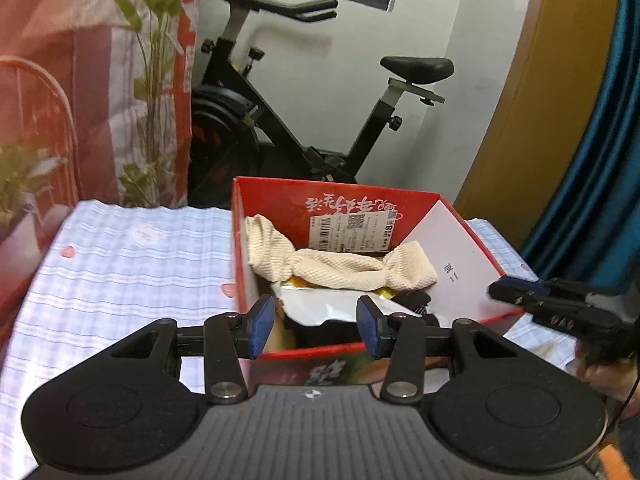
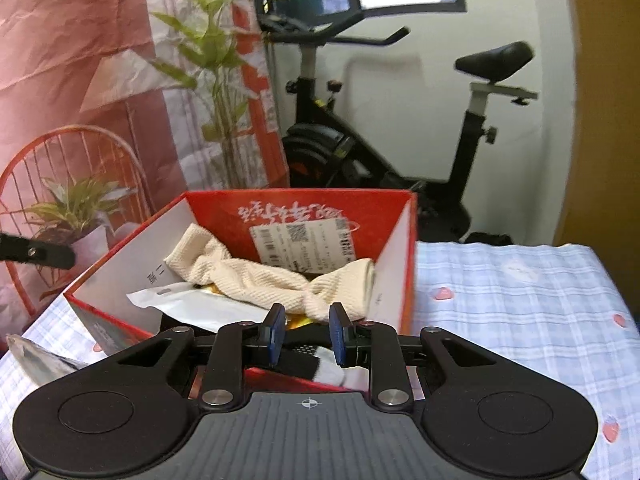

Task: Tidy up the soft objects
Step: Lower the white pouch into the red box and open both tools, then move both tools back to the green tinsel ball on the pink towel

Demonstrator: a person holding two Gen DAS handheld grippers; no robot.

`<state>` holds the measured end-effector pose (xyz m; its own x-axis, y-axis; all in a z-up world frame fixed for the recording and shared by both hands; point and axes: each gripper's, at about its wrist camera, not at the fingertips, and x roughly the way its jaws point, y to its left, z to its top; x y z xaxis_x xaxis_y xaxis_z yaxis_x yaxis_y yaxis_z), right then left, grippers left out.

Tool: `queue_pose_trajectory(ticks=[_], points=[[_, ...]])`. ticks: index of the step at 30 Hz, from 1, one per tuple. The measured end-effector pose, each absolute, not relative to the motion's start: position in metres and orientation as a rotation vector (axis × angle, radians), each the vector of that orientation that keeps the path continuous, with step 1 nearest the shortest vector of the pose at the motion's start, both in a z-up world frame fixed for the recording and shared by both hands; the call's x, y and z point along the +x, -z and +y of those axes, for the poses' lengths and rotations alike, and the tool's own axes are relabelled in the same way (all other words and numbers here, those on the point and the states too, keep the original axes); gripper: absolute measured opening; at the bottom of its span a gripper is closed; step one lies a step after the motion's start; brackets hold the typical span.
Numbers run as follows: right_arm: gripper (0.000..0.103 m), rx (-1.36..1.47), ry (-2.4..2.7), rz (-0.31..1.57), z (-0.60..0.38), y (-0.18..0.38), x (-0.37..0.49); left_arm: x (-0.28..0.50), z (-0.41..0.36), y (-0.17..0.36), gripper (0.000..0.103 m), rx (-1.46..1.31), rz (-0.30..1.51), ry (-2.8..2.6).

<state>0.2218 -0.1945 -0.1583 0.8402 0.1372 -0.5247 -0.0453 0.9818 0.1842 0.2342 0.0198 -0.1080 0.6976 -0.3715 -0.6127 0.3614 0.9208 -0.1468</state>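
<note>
A cream ribbed knit cloth [image 1: 340, 270], twisted at its middle like a bow, lies in the open red cardboard box [image 1: 460, 256] with its long axis running side to side across the box. Under it sit a white crinkled plastic pouch [image 1: 320, 308] and something dark. The box stands on a surface covered by pale blue checked fabric [image 1: 120, 264]. The left hand-held gripper [image 1: 316, 326] hangs at the box's near rim, fingers apart and holding nothing. The right hand-held gripper [image 2: 306, 334] is likewise parted, narrower, at its own near rim.

I see a ribbed, matt cream cloth [image 1: 340, 270] in a glossy red cardboard box [image 1: 256, 240]; the checked tablecloth [image 1: 132, 264] at left looks soft and woven.
</note>
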Motion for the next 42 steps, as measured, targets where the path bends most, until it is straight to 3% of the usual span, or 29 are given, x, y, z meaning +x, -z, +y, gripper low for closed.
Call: queue_pose_trajectory(ticks=[11, 13, 15, 16, 18, 19, 34, 42], points=[[0.074, 0.145, 0.007, 0.508, -0.202, 0.159, 0.169, 0.175, 0.024, 0.114, 0.049, 0.106, 0.599, 0.357], [0.086, 0.136, 0.033, 0.513, -0.201, 0.163, 0.161, 0.166, 0.025, 0.118, 0.055, 0.118, 0.593, 0.354], [0.1, 0.127, 0.052, 0.514, -0.199, 0.165, 0.154, 0.158, 0.026, 0.123, 0.069, 0.12, 0.587, 0.345], [0.101, 0.123, 0.057, 0.509, -0.199, 0.167, 0.149, 0.154, 0.026, 0.125, 0.074, 0.117, 0.583, 0.339], [0.103, 0.124, 0.054, 0.509, -0.198, 0.169, 0.143, 0.146, 0.028, 0.129, 0.097, 0.101, 0.575, 0.33], [0.103, 0.126, 0.055, 0.512, -0.197, 0.17, 0.14, 0.143, 0.029, 0.131, 0.098, 0.089, 0.565, 0.326], [0.103, 0.219, 0.071, 0.538, -0.173, 0.207, 0.094, 0.117, 0.034, 0.179, 0.095, -0.035, 0.651, 0.298], [0.101, 0.134, -0.069, 0.591, -0.129, 0.235, 0.082, 0.12, 0.024, 0.216, 0.072, -0.145, 0.777, 0.373]])
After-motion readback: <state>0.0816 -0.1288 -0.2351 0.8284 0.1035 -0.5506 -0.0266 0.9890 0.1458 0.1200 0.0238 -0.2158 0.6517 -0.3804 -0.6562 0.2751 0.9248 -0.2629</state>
